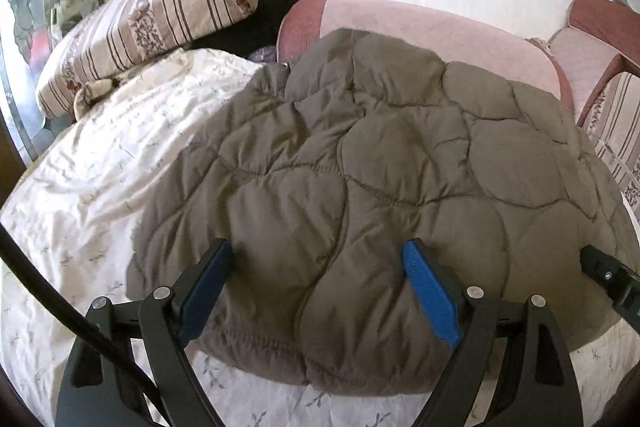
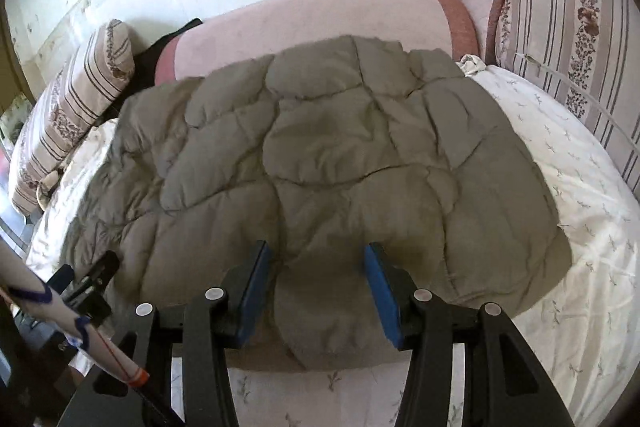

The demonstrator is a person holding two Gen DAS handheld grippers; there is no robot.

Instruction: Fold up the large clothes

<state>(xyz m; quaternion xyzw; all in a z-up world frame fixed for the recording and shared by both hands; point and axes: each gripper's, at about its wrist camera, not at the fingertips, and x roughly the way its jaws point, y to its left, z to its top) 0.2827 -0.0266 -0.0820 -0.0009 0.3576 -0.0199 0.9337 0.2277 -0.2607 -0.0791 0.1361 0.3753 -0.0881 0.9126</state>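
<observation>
A grey-brown quilted puffer garment (image 1: 360,187) lies folded in a thick bundle on a white floral bed sheet (image 1: 100,187); it also shows in the right wrist view (image 2: 340,167). My left gripper (image 1: 320,259) is open, its blue-padded fingers spread over the garment's near edge, holding nothing. My right gripper (image 2: 316,263) is open too, fingers apart over the near edge of the same garment. The right gripper's tip (image 1: 608,275) shows at the right edge of the left wrist view.
A pink padded headboard (image 1: 420,31) stands behind the garment. A striped floral pillow (image 1: 152,23) lies at the far left and another (image 2: 572,39) at the right. A dark cloth (image 1: 256,23) sits between pillow and headboard. A white wall is behind.
</observation>
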